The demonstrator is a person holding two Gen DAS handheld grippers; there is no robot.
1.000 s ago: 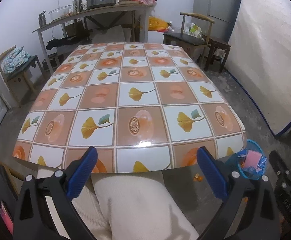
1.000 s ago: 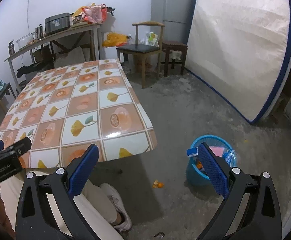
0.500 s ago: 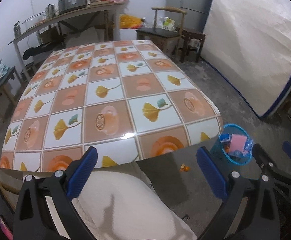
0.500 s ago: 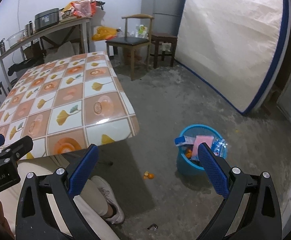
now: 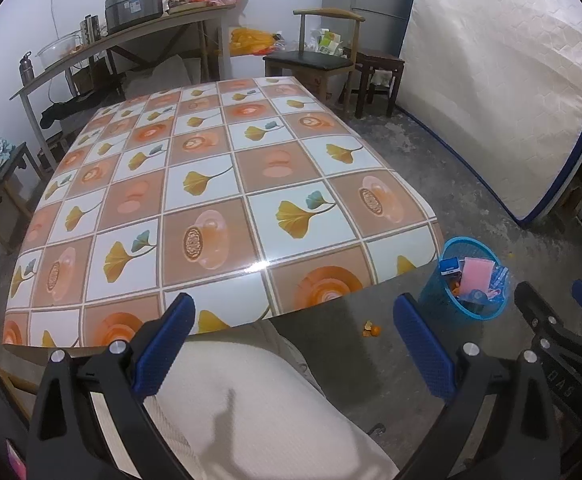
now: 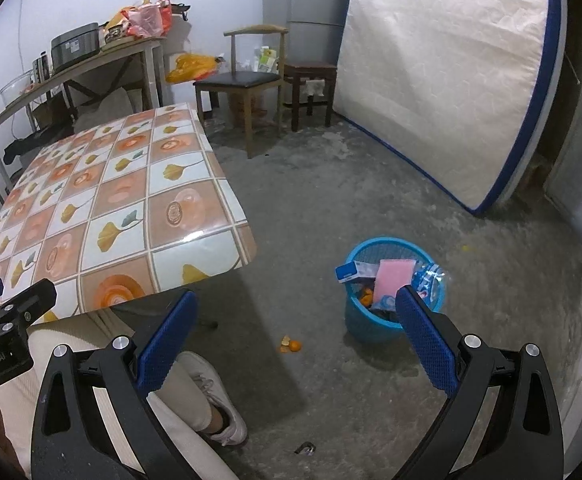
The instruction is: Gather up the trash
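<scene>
Trash: orange peel scraps (image 6: pixel 290 345) lie on the concrete floor, off the desk's (image 5: pixel 219 184) near right corner and short of the blue basket (image 6: pixel 387 326), which already holds a blue box, a pink packet and wrappers.
Handling: the scraps look light, soft and curled; they likely flatten or break apart if squeezed hard, so a gentle pinch across the thickest piece seems best.
Other litter: a small dark scrap (image 6: pixel 305 449) lies on the floor near the person's white shoe; what it is cannot be told.
Left hand-held gripper (image 5: pixel 291 350): spread wide, holding nothing, raised above the person's lap and aimed over the desk's near edge.
Right hand-held gripper (image 6: pixel 295 344): spread wide, holding nothing, tilted down at the floor, the scraps between its blue pads.
Desk top: bare of litter.
</scene>
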